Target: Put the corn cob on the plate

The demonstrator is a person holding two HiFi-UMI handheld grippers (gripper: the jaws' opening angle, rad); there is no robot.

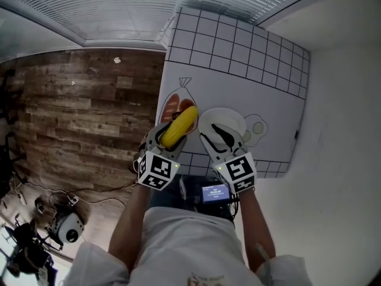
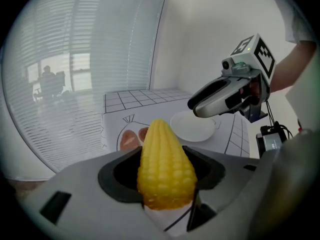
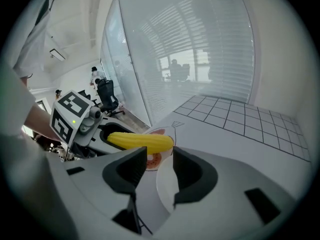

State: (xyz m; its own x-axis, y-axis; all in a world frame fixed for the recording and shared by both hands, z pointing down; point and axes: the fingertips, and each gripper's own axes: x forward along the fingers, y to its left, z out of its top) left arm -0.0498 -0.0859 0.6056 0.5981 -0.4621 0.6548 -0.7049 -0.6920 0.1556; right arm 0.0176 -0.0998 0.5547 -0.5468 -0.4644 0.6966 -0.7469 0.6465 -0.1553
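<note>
Head view: one corn cob (image 1: 181, 124) is pinched by the left tool (image 1: 169, 137), pointed down at mid-frame; the right tool (image 1: 215, 137) is held spread over one plate (image 1: 231, 118).

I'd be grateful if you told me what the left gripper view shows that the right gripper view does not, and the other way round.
Only the left gripper view shows the right gripper, side-on, its jaws apart and empty. Only the right gripper view shows the left gripper from outside. Both show the corn cob gripped in the left jaws, the white plate, and the gridded white sheet under it.
</note>
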